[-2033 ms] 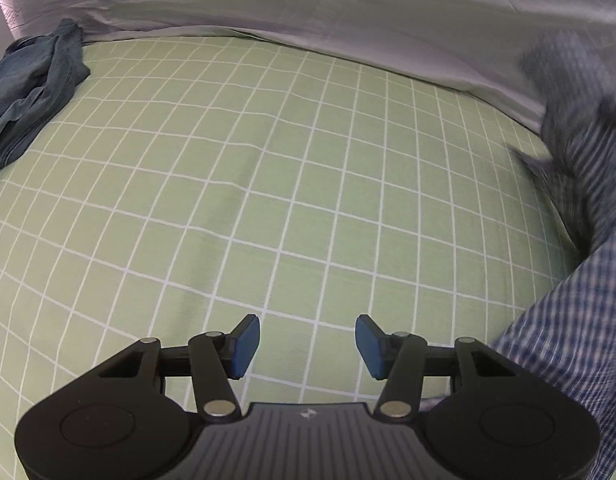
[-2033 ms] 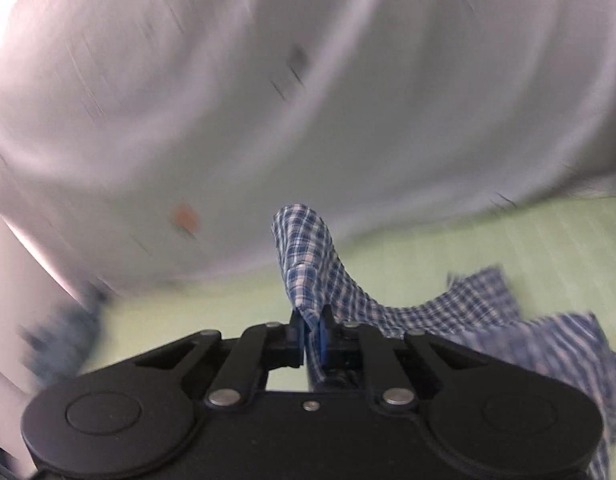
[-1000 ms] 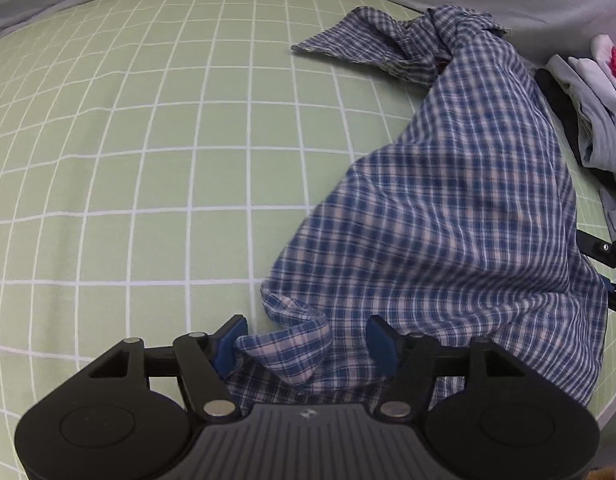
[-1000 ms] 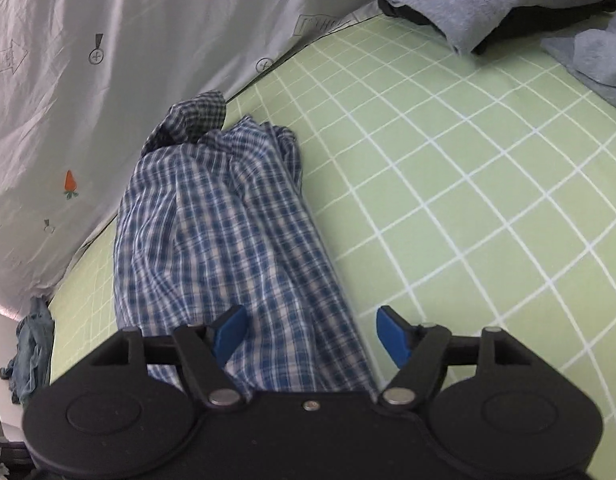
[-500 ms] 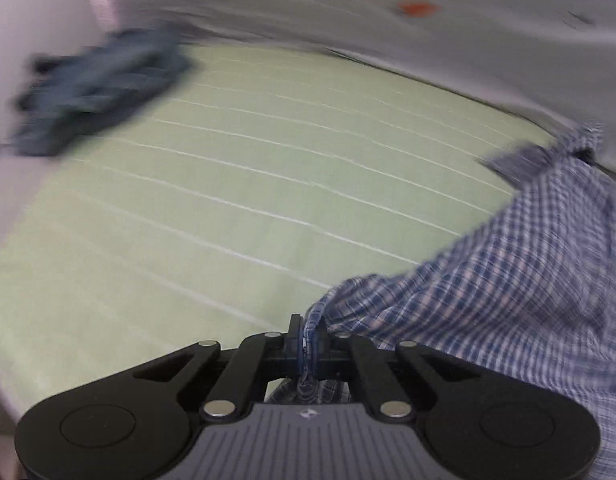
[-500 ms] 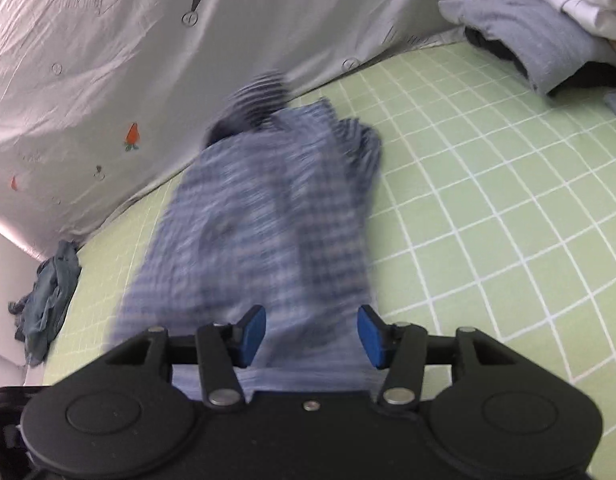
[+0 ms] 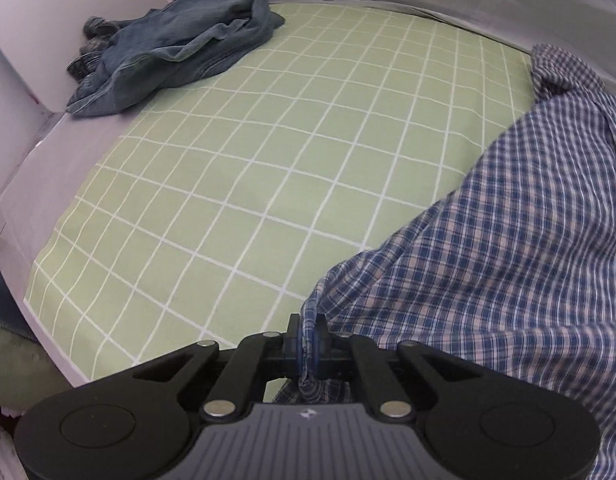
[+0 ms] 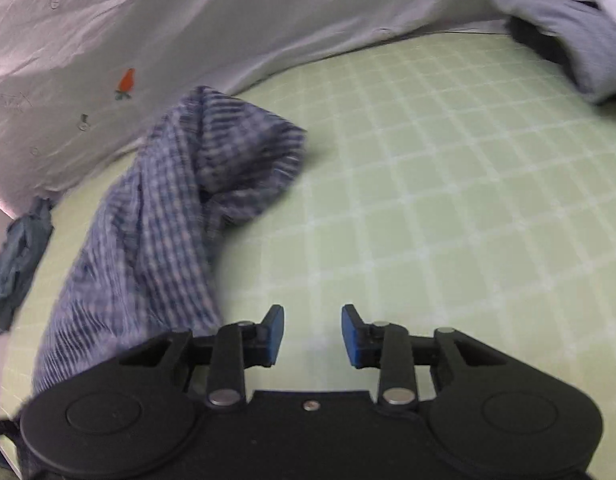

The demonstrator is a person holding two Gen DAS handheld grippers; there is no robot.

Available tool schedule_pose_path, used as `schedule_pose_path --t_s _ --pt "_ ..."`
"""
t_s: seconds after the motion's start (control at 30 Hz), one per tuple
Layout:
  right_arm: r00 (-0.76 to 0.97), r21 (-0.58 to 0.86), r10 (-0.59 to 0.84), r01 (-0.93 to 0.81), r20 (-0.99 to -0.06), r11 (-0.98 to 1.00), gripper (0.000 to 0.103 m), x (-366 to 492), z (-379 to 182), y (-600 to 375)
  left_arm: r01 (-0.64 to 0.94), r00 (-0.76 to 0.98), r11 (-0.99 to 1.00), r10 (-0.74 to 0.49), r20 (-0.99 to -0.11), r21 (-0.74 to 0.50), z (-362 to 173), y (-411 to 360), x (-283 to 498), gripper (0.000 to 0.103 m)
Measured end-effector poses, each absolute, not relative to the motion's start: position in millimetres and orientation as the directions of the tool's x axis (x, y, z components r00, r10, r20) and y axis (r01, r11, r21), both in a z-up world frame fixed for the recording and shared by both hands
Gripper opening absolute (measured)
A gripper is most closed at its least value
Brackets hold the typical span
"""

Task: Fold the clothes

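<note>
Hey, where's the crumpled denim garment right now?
In the left wrist view the denim garment lies bunched at the far left corner of the green checked sheet, apart from the plaid shirt.

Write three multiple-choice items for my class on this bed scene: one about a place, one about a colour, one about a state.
1. Where does the crumpled blue denim garment lie?
A. at the far corner of the green grid-patterned bedsheet
B. under the right claw
C. on the grey clothes pile

2. What colour is the sheet's grid?
A. black
B. white
C. red

3. What is the left claw doing?
A. gaping over bare sheet
B. gripping denim
C. pinching the blue-and-white checked shirt

Answers: 1 A, it lies by the sheet's far edge. 2 B, pale lines cross the green. 3 C, checked cloth sits between its closed pads.
</note>
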State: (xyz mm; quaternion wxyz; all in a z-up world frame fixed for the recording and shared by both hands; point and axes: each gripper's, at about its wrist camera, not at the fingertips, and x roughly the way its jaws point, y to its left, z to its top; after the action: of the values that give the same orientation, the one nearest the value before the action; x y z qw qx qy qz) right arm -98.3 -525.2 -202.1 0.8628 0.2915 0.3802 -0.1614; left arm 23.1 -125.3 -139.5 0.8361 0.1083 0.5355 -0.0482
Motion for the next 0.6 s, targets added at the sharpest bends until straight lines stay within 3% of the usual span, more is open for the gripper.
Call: schedule_pose_path --t_s 0.17,0.37,0.43,0.47,0.6 --pt "0.704 0.477 -0.001 0.482 -0.71 0.735 0.033 -42.1 -208.2 -522.9 0.195 0.387 0.975 0.021 -0.922 0.104 -146.9 -124.9 36.0 0.009" --pt "0.688 0.488 0.049 0.462 -0.724 0.74 0.033 1.7 -214.6 -516.1 0.191 0.364 0.977 0.023 -0.931 0.099 -152.5 -126.1 45.7 0.01" --pt "0.671 0.458 0.052 0.445 -0.74 0.769 0.02 10.9 -215.8 -510.0 0.185 0.363 0.977 0.028 -0.931 0.102 -154.1 -127.0 46.6 0.01" --pt "0.665 0.429 0.04 0.434 -0.746 0.792 0.003 12.5 -215.0 -506.3 0.182 0.364 0.978 0.031 -0.931 0.104 -154.5 -127.4 46.8 0.01" --pt "0.642 0.232 -0.073 0.377 -0.763 0.897 0.0 8.7 -207.3 -487.5 0.153 0.378 0.981 0.054 -0.924 0.12 -154.5 -127.9 46.6 0.009"
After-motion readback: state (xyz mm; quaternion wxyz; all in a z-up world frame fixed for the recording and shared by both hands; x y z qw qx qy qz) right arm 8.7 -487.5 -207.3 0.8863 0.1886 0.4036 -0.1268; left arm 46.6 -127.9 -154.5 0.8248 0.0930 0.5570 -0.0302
